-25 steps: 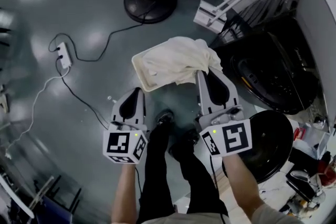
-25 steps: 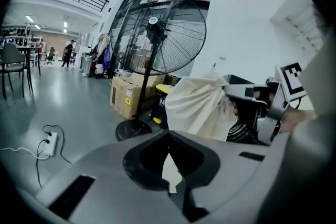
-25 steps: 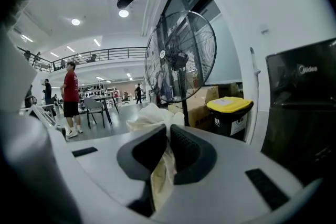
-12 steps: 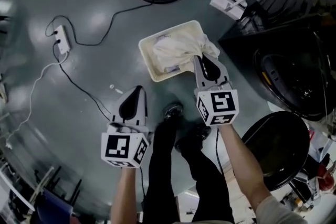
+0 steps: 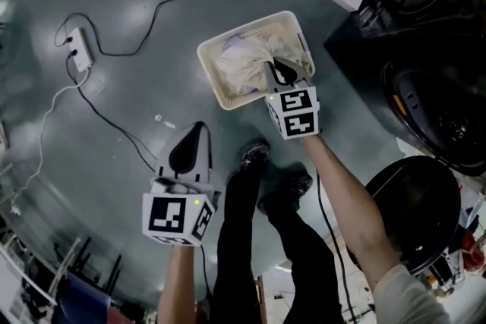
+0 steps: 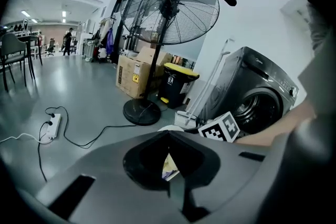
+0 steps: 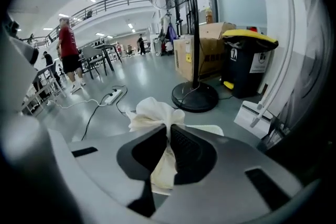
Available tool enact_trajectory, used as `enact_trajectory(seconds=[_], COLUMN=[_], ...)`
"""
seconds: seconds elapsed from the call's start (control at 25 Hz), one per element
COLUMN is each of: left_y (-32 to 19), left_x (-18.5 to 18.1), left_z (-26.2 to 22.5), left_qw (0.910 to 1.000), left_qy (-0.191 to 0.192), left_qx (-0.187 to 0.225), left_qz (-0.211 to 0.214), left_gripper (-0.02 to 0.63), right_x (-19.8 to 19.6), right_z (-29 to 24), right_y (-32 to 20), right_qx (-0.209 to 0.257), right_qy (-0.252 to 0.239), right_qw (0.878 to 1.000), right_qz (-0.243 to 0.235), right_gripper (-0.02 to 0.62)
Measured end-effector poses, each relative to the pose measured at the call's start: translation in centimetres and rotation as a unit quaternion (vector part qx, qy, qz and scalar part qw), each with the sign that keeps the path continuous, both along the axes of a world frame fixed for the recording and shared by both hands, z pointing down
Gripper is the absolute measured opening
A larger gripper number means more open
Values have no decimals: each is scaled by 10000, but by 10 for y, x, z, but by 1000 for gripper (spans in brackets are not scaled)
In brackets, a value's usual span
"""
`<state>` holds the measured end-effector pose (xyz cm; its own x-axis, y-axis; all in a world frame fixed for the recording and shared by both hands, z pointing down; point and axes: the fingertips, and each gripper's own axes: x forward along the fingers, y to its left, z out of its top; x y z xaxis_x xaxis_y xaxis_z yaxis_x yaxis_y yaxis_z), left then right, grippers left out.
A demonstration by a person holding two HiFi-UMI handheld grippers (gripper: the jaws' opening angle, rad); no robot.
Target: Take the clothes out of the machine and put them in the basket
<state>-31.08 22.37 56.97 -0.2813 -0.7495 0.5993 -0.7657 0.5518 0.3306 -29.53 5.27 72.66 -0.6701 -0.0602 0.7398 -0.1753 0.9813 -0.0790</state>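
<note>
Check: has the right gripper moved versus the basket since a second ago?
Yes. In the head view the right gripper, shut on the white cloth, has come from the near edge of the basket to inside its rim.

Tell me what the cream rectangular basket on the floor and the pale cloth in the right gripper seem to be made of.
Cream rectangular basket: probably moulded plastic with a matt finish, going by its rigid rim and the rows of small holes in its wall.
Pale cream cloth: soft woven fabric, perhaps cotton, also matt. It bunches and creases where the right gripper pinches it.
</note>
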Motion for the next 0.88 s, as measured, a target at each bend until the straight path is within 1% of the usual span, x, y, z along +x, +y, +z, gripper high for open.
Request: enact_trajectory(seconds=[0.2, 0.32, 0.36, 0.4, 0.48, 0.52, 0.72, 0.88], left_y=[0, -4, -5, -7, -10, -12, -21, -33], left_x=[-1, -1, -2, -2, -1, 0, 8, 18], left_z=[5, 3, 2, 1, -1, -2, -7, -12], left_qw=[10000, 10000, 10000, 10000, 9999, 9999, 9997, 9992], left_qy=[47, 28, 14, 6, -3, -10, -28, -39], left_qx=[-46, -35, -28, -19, 0, 6, 1, 14], left_qz=[27, 75, 85, 93, 131, 156, 258, 402], left_gripper=[17, 17, 17, 18, 17, 17, 17, 17], right_x=[5, 5, 4, 3, 2, 3, 13, 26], right_z=[47, 58, 59, 58, 53, 50, 28, 9], right_y=[3, 9, 11, 13, 14, 13, 13, 9], right_qx=[47, -57, -134, -206, -280, -294, -273, -285], right_qy=[660, 832, 824, 771, 601, 531, 221, 12], right_qw=[9972, 9954, 9952, 9955, 9968, 9973, 9989, 9996], right_qz=[-335, -473, -504, -512, -449, -411, -308, -70], right_gripper=[48, 54, 80, 138, 284, 302, 302, 258])
